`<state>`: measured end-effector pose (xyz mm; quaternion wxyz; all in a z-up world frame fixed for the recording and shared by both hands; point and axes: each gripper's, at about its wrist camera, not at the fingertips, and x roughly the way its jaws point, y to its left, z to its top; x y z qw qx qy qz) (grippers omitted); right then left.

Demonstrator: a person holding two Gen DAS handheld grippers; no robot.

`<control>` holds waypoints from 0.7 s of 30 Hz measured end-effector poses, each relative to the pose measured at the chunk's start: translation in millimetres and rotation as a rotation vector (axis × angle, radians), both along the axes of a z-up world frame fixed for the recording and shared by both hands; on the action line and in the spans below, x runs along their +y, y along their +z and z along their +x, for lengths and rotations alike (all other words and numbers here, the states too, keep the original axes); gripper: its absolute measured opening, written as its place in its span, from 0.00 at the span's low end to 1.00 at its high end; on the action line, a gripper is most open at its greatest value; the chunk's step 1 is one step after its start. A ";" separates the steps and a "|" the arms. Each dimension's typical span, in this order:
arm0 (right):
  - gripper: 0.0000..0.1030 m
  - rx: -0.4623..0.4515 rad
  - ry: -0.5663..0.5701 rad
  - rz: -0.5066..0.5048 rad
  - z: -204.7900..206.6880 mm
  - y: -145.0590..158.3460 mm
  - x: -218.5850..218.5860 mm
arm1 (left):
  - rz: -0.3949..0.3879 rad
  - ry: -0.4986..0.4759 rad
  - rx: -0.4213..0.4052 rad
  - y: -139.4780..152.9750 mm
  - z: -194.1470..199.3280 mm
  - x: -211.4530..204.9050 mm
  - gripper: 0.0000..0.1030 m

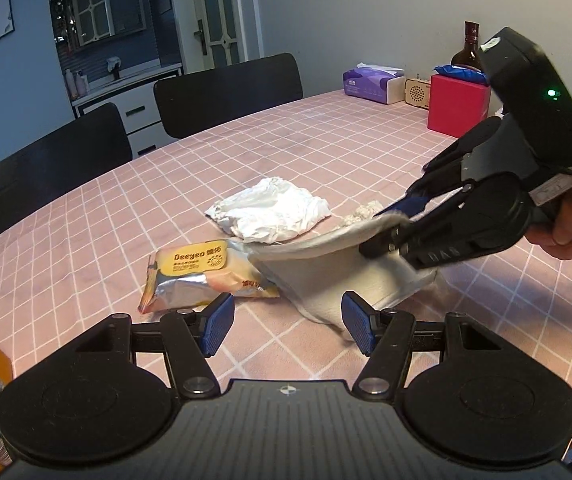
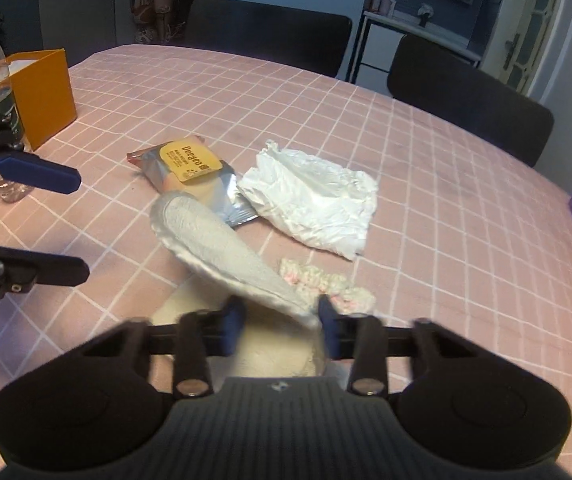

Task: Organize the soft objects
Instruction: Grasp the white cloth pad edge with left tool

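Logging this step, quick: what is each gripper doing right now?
Left gripper: open, holding nothing.
Right gripper: shut on the grey cloth.

R gripper (image 1: 396,226) clamps grey cloth (image 1: 350,276); L gripper (image 1: 288,322) open, empty

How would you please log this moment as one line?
right tongs: gripping grey cloth, one end lifted | left tongs: open, empty, beside cloth | wipes pack, white bag: on table
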<state>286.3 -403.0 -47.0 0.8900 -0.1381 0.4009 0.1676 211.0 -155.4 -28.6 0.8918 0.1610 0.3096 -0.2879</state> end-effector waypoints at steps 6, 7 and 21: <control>0.02 0.019 0.057 0.047 -13.4 6.8 21.0 | -0.010 0.024 -0.011 5.5 -12.4 15.6 0.71; 0.02 0.038 0.078 0.069 -17.2 7.9 26.0 | -0.010 0.022 -0.010 5.6 -14.9 17.1 0.71; 0.32 0.107 0.155 0.033 -58.7 4.8 47.7 | -0.053 -0.003 0.109 -11.9 -29.7 23.1 0.71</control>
